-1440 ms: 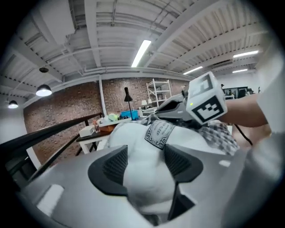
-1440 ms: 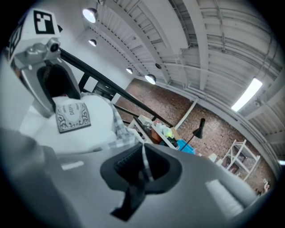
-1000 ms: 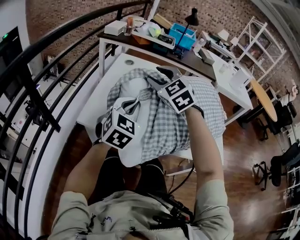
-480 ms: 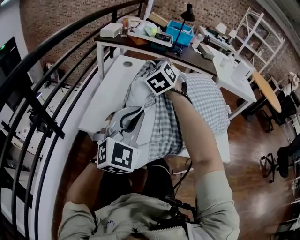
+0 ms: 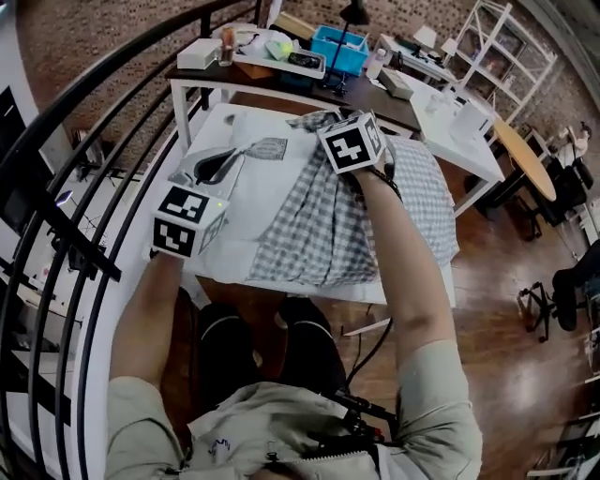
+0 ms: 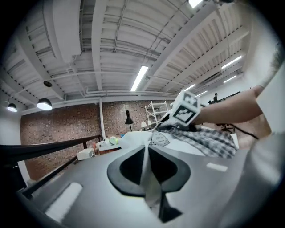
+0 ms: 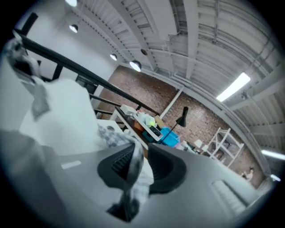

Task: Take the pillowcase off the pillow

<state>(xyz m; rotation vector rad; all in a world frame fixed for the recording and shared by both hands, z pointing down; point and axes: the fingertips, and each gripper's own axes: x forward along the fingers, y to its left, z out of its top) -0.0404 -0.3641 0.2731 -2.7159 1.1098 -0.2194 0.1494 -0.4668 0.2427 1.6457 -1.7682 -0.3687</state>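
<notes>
A white pillow (image 5: 246,202) lies on the white table (image 5: 223,124), its right part still under the grey checked pillowcase (image 5: 328,225). My left gripper (image 5: 239,155) (image 6: 146,149) is at the pillow's left and is shut on a fold of its white cloth. My right gripper (image 5: 319,120) (image 7: 140,153) is at the far end of the pillowcase. Checked cloth hangs between its jaws and lies against one pad. Those jaws have just been opening a little, with the cloth still caught in them.
A dark desk (image 5: 281,89) behind the table carries a blue bin (image 5: 337,47), a lamp (image 5: 354,14) and a tray of small things. A black railing (image 5: 89,122) runs along the left. A white desk (image 5: 459,127) and shelves stand to the right.
My left gripper has swung away to the left and lifted with the white cloth. The right gripper went to the pillowcase's far end. More white pillow shows, and the checked cloth lies flatter.
</notes>
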